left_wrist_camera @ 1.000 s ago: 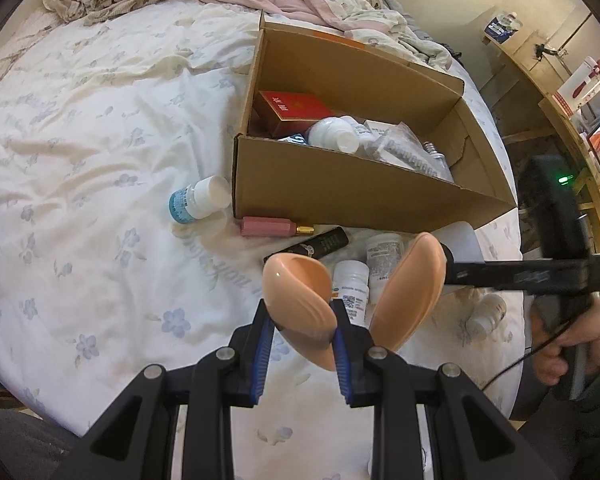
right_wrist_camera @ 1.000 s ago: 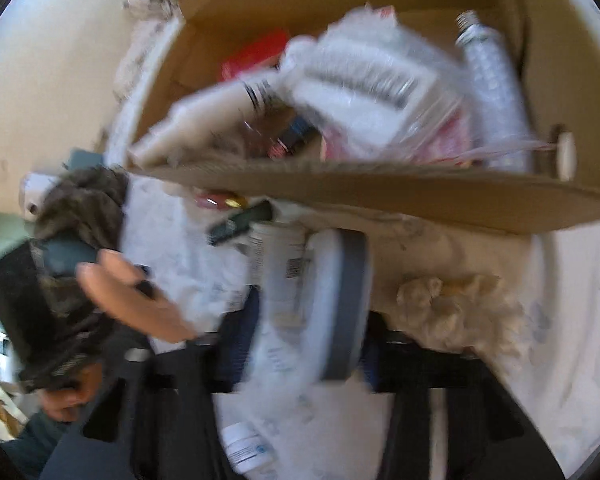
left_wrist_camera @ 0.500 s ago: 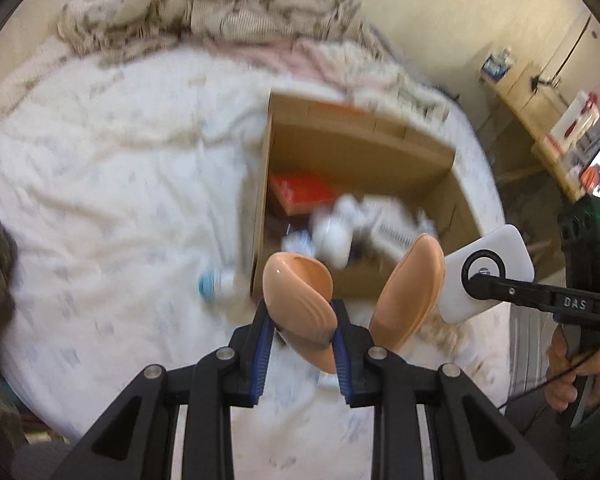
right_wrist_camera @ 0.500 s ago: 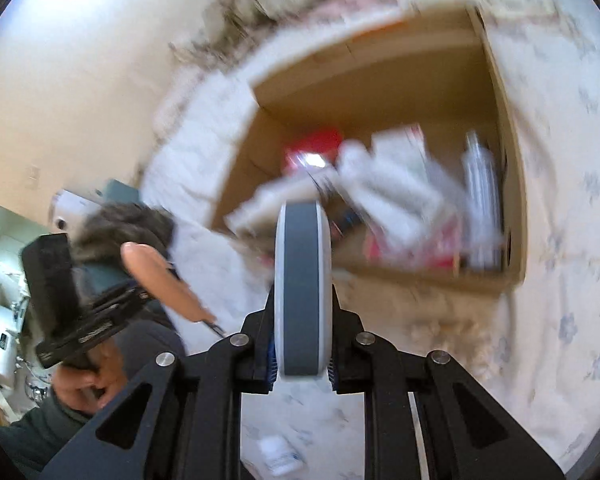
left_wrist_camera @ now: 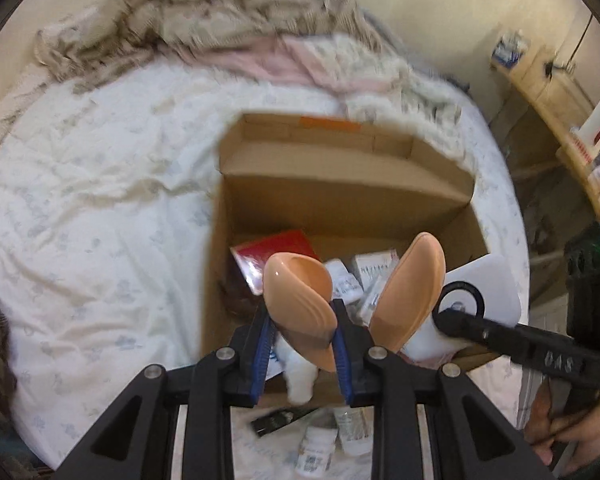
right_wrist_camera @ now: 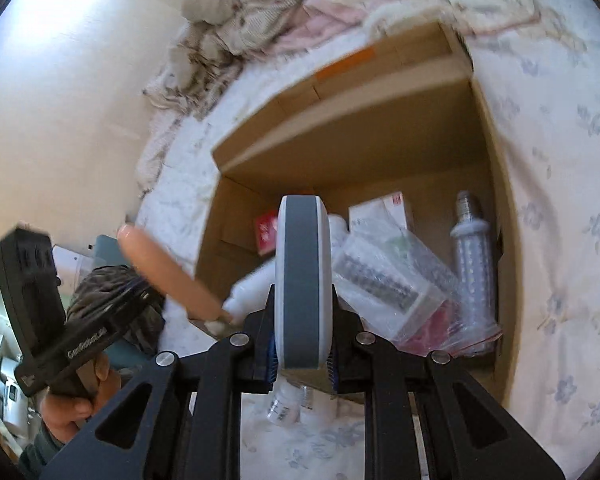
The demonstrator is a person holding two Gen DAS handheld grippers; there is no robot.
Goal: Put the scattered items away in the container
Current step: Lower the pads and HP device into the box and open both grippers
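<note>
Left gripper (left_wrist_camera: 302, 354) clamped on peach shell-shaped case (left_wrist_camera: 300, 308), hinged open, above cardboard box (left_wrist_camera: 340, 184) on bed (left_wrist_camera: 100, 200). Right gripper (right_wrist_camera: 302, 358) clamped on white-grey disc (right_wrist_camera: 303, 280), edge-on over box. Bottles (left_wrist_camera: 320, 446) loose on bed beside near wall.
</note>
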